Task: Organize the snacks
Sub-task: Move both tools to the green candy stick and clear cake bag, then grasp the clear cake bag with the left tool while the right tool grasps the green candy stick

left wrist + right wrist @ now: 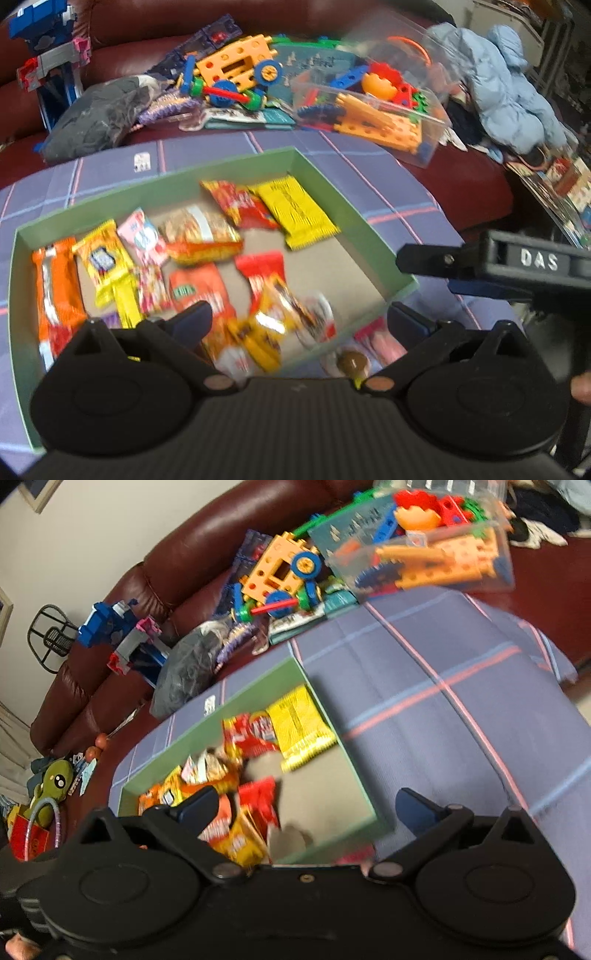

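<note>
Between the left tool's (pixel 299 321) spread fingers lie snack packets (pixel 207 236) in a green box (pixel 229 168); nothing gripped. Right tool (pixel 303 808) likewise gapes empty over the box's near corner

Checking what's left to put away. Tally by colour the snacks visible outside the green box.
Pink packet: 1
Brown round sweet: 1
Total: 2 in view, both just outside the near corner of the green box; the gripper may hide others.
</note>
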{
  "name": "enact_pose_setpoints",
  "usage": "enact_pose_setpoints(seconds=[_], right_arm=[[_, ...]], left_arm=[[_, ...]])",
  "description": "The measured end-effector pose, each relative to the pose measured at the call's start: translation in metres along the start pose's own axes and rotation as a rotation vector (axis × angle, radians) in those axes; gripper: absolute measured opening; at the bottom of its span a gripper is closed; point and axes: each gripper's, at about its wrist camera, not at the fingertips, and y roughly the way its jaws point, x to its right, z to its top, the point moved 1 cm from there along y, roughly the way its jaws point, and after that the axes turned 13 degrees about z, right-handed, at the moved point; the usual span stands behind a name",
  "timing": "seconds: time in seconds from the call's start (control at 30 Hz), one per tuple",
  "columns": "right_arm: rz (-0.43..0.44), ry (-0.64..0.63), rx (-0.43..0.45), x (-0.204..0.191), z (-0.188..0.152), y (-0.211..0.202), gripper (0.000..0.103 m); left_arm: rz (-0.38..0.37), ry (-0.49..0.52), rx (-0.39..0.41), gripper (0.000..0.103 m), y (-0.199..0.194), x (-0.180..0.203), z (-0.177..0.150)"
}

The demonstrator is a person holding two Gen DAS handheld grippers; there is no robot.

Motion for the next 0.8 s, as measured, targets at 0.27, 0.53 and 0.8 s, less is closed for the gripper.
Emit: enact_pose_setpoints(seconds=[0.27, 0.53, 0.8], right_arm=[[0.009, 0.056, -0.037, 0.013, -0.029, -0.009, 0.103], [0.026, 0.047, -0.108, 0.014, -0.06, -0.001, 0.099], [0.0, 0.053, -0.161, 0.018, -0.079, 0.006, 0.068]], left_arm=[[0.011, 0.053, -0.055, 0.103, -0.001, 0.001, -0.053], [0.039, 0.014, -0.145, 0.103, 0.013, -0.018, -0.09], [0.05, -0.03, -0.173, 0.103, 0.02, -0.028, -0.1]])
